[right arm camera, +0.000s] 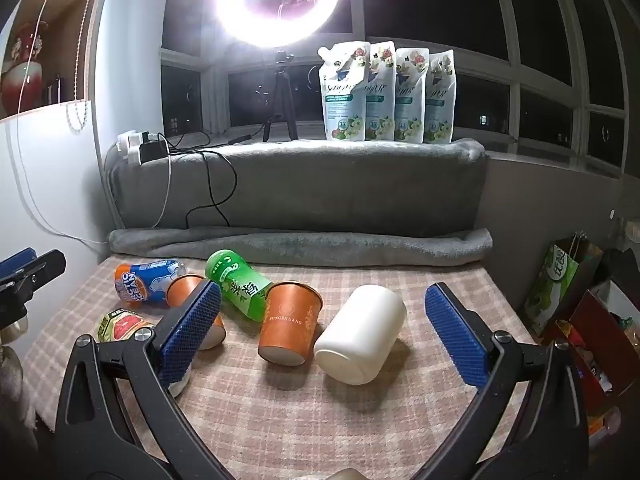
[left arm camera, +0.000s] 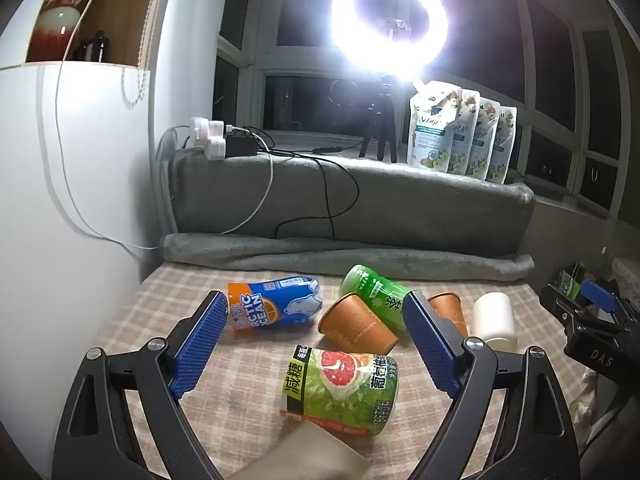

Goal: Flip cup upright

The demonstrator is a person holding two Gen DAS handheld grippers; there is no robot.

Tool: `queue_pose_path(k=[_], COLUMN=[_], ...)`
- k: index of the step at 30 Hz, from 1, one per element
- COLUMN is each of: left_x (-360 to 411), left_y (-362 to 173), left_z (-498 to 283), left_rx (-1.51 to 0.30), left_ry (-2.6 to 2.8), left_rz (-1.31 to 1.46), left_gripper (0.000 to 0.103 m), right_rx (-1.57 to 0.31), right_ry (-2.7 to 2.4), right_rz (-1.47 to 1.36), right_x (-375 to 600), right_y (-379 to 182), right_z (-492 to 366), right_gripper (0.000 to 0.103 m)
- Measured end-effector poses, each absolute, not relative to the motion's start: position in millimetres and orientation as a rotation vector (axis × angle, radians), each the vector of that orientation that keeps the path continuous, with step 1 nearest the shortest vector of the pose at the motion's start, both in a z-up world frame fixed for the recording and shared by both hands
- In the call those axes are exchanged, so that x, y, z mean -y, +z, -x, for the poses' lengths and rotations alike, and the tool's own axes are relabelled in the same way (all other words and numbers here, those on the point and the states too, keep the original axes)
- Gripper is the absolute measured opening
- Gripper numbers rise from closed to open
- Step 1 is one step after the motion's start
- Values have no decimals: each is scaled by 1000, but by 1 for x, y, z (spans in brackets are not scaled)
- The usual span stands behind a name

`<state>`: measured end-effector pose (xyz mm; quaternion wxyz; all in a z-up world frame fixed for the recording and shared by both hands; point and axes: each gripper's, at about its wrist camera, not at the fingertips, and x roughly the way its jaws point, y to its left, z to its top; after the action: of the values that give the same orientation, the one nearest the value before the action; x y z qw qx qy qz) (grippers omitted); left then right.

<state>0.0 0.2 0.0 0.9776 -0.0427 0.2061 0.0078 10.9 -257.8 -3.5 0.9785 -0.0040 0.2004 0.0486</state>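
Two orange paper cups lie on their sides on the checked cloth (left arm camera: 248, 380). One orange cup (left arm camera: 356, 326) lies between my left gripper's fingers, ahead of them; the other orange cup (left arm camera: 448, 308) is partly hidden behind the right finger. In the right wrist view the nearer orange cup (right arm camera: 289, 328) lies ahead of my right gripper (right arm camera: 322, 320), base toward me, and the second cup (right arm camera: 192, 292) sits behind the left finger. My left gripper (left arm camera: 316, 332) is open and empty. My right gripper is open and empty.
A white jar (right arm camera: 360, 334), a green bottle (right arm camera: 236, 284), a blue and orange can (right arm camera: 144, 280) and a grapefruit can (left arm camera: 340, 390) lie on the cloth. A grey blanket ledge (right arm camera: 296, 188) with pouches (right arm camera: 384, 96) and a ring light (right arm camera: 276, 0) stands behind. Bags (right arm camera: 560, 292) sit right.
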Motion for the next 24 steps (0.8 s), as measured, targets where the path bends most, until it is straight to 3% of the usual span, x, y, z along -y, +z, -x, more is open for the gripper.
queue_pose_path(k=[24], left_x=[-4], left_y=[3], left_z=[0], left_rx=[-422], left_ry=[16], left_rz=[104], left_gripper=[89], right_rx=[-387], right_ry=[83], right_rz=[25], right_x=[257], right_y=[6], right_z=[-16], right_gripper=[103])
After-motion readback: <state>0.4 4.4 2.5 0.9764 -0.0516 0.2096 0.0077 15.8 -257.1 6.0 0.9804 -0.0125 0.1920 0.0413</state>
